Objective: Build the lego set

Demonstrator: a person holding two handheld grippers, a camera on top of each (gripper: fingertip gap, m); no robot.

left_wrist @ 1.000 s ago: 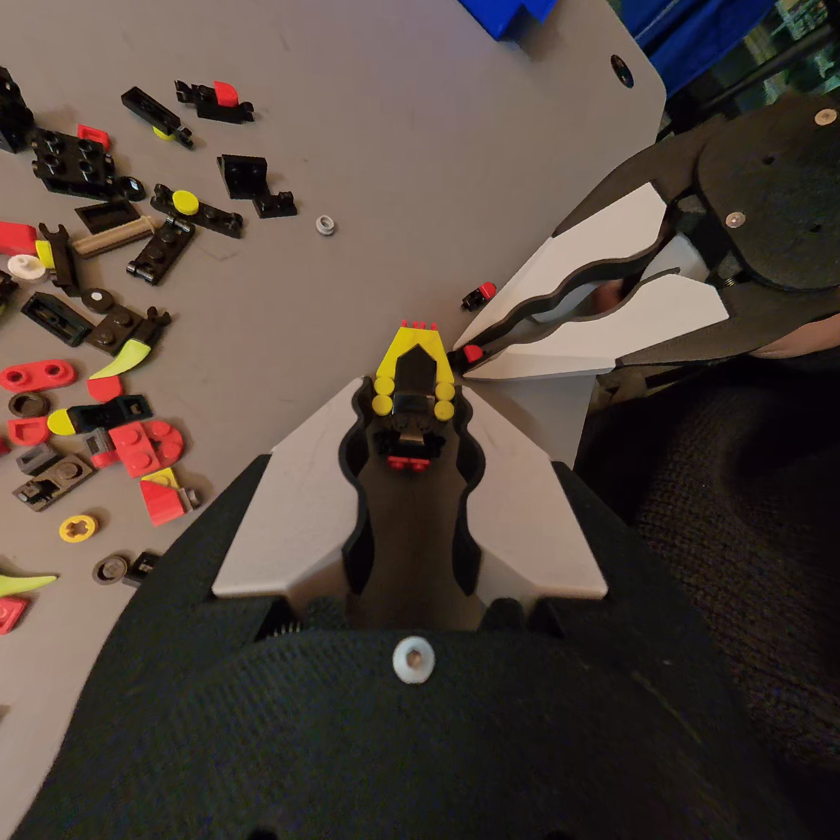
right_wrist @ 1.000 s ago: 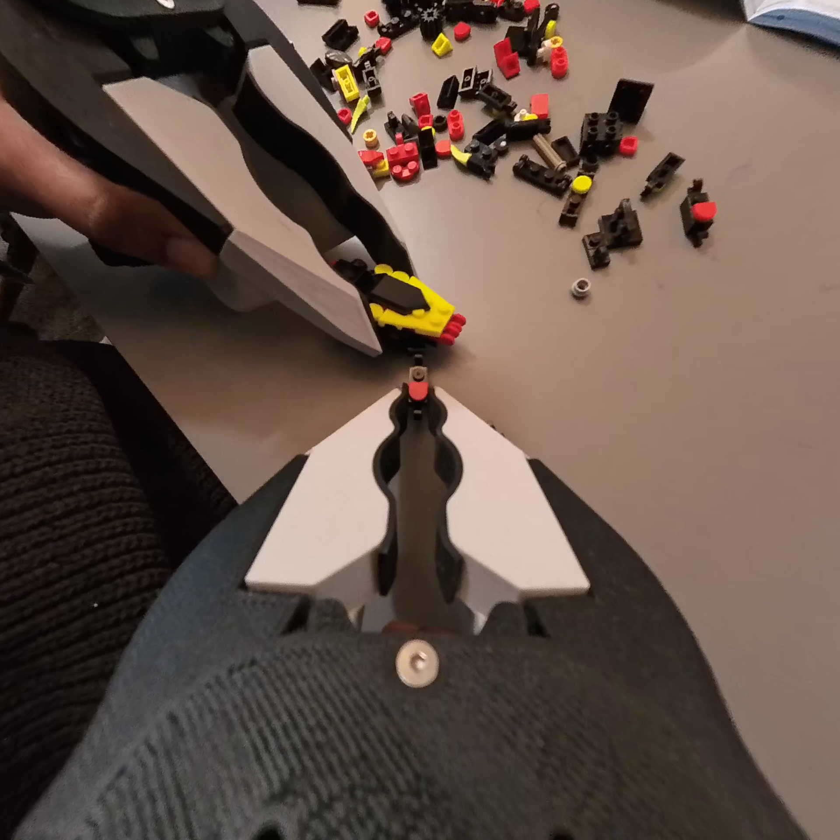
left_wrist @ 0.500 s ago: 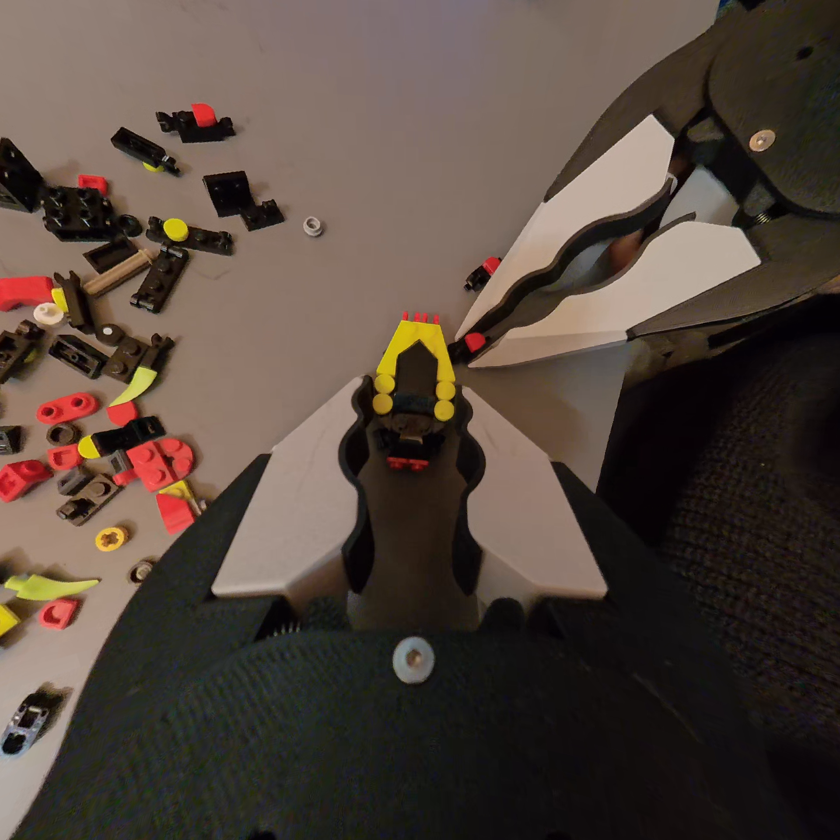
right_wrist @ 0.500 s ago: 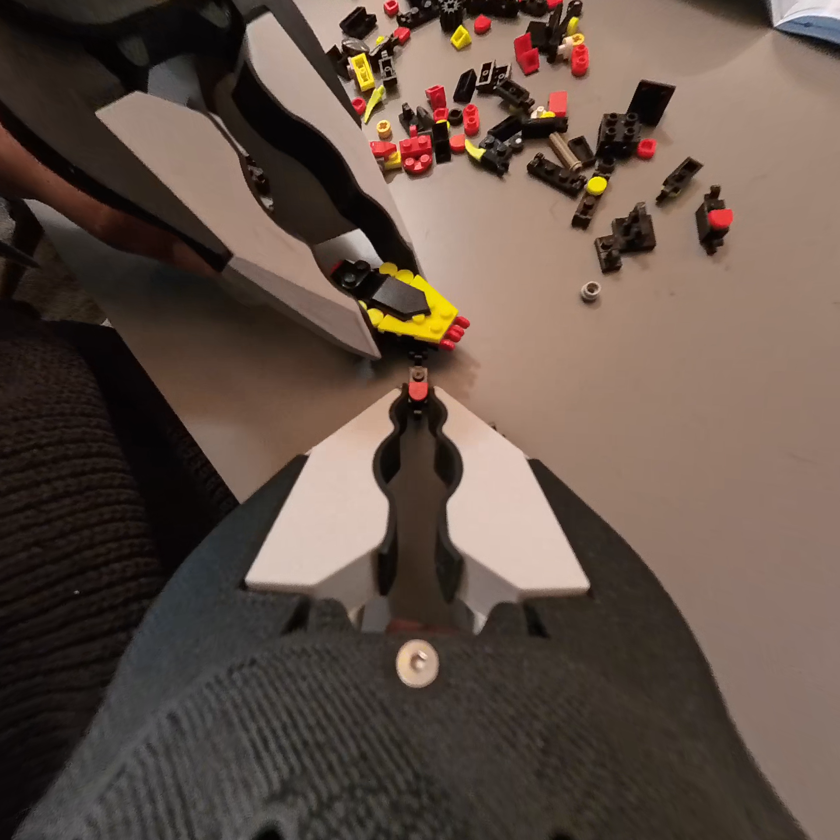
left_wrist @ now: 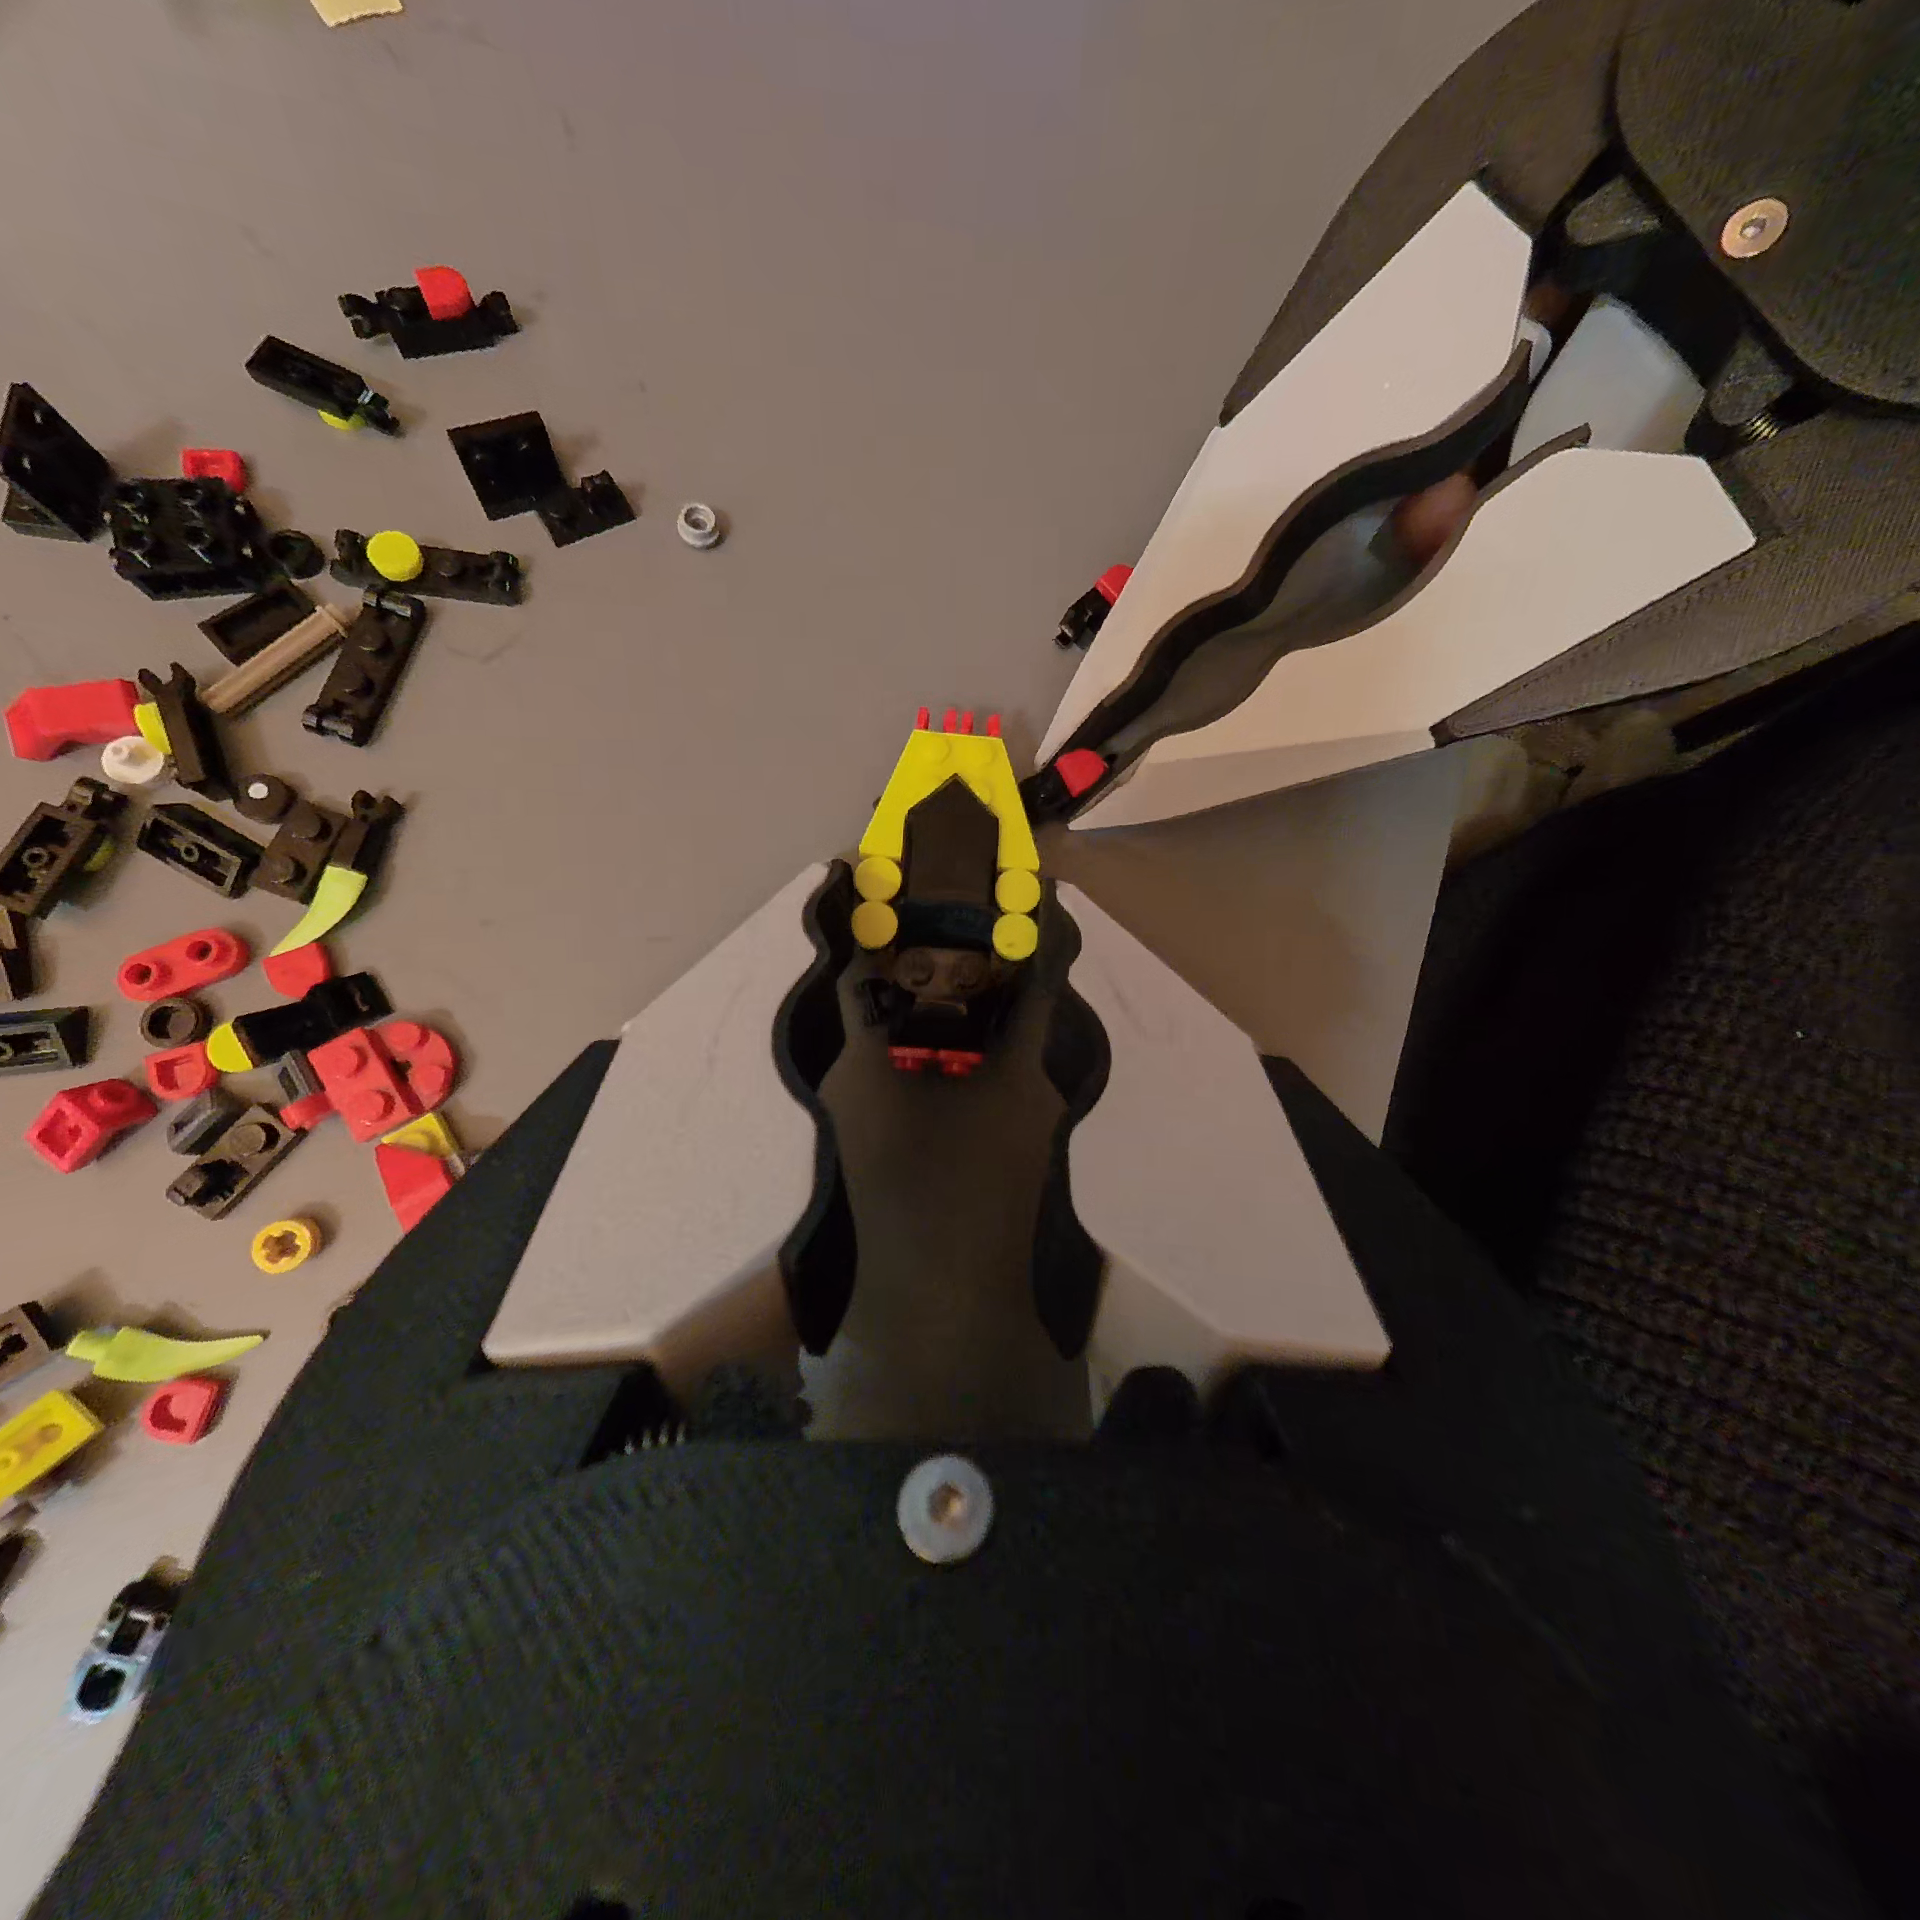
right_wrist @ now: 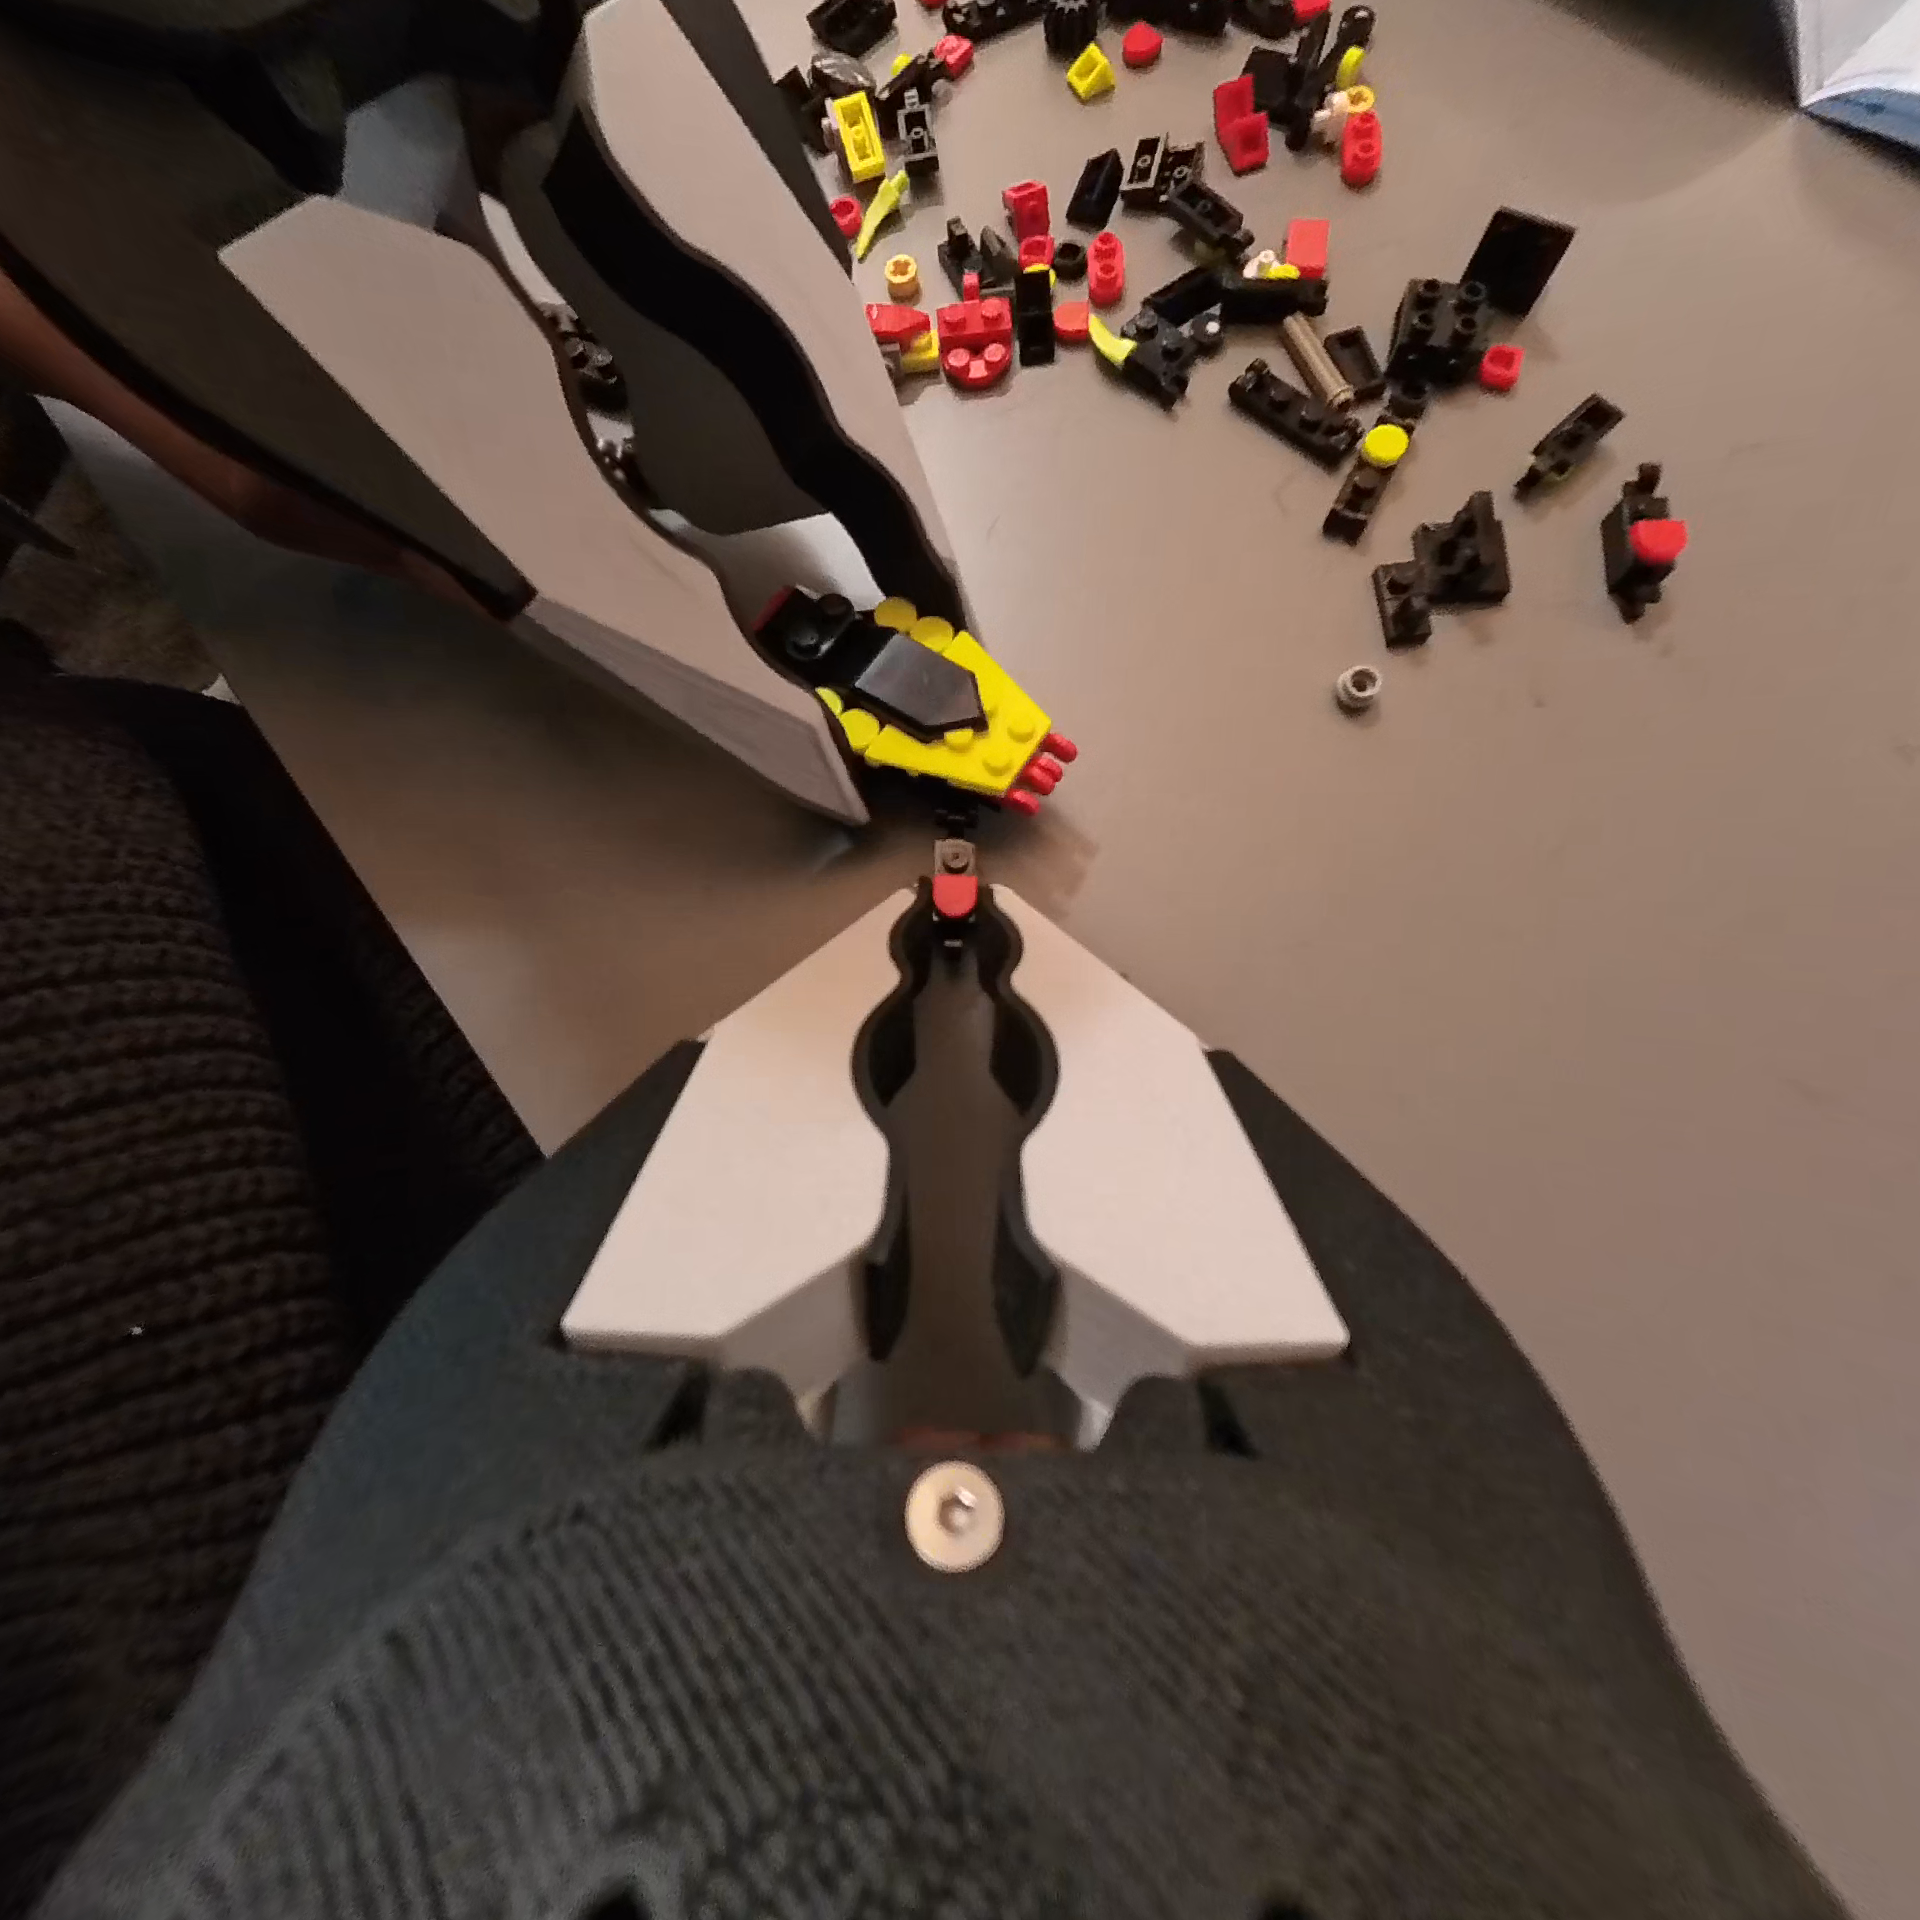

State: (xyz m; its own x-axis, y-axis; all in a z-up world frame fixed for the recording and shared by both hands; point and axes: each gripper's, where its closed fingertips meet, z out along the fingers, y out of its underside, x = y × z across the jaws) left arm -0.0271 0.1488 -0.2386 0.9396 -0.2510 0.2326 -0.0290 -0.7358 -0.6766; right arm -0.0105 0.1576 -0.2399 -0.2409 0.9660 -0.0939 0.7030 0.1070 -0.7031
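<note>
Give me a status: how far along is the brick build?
Partly built. Done: a yellow and black assembly with red prongs at its front, gripped by the left gripper. In hand: the right gripper pinches a small black and red piece, its tip close to the assembly's side. Left: many loose bricks lie scattered on the grey table.

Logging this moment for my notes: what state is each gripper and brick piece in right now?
Left gripper: shut on the yellow-and-black brick model.
Right gripper: shut on a small red-and-black piece, its tip at the model's side.
Loose bricks: scattered on the grey table.
Small grey round stud: lying alone.
</note>
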